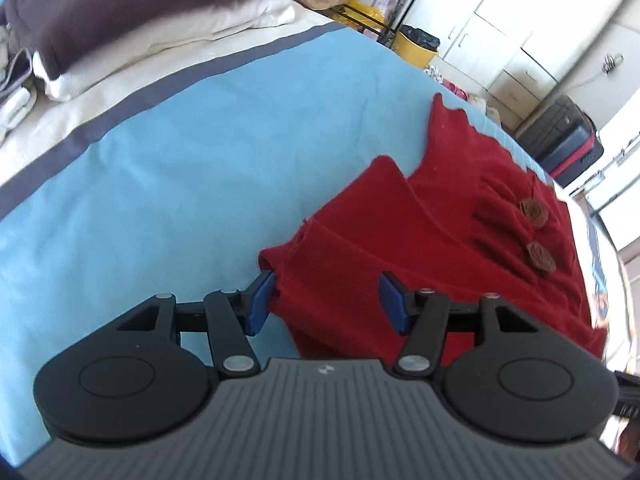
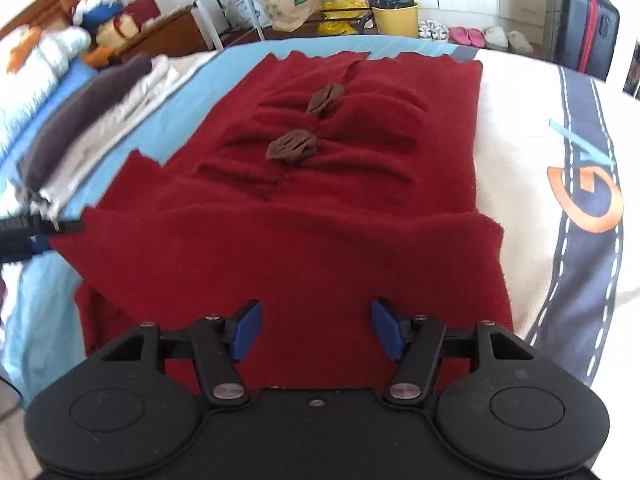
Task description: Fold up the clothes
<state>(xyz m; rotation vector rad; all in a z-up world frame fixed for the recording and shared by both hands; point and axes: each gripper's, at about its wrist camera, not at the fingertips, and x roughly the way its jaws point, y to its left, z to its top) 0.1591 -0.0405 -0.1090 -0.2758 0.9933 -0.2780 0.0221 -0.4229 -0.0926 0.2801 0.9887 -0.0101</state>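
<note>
Bed point(image 2: 520, 120) below — both grippers point(image 1: 326, 302) point(image 2: 316, 330) tilt over red garment point(image 2: 320, 220).

Home bedroom: bed point(image 2: 520, 128), pillows point(image 1: 120, 12), wardrobe point(image 1: 500, 20).

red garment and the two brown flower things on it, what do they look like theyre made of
Red garment: looks like a soft knit or brushed wool-like fabric, matte, with a fuzzy nap and a frayed, jagged far edge; the exact fibre is not clear. Brown flowers: seem to be folded or layered cloth rosettes, matte and a bit coarser, perhaps felt or knit, sitting where the fabric gathers into pleats.
</note>
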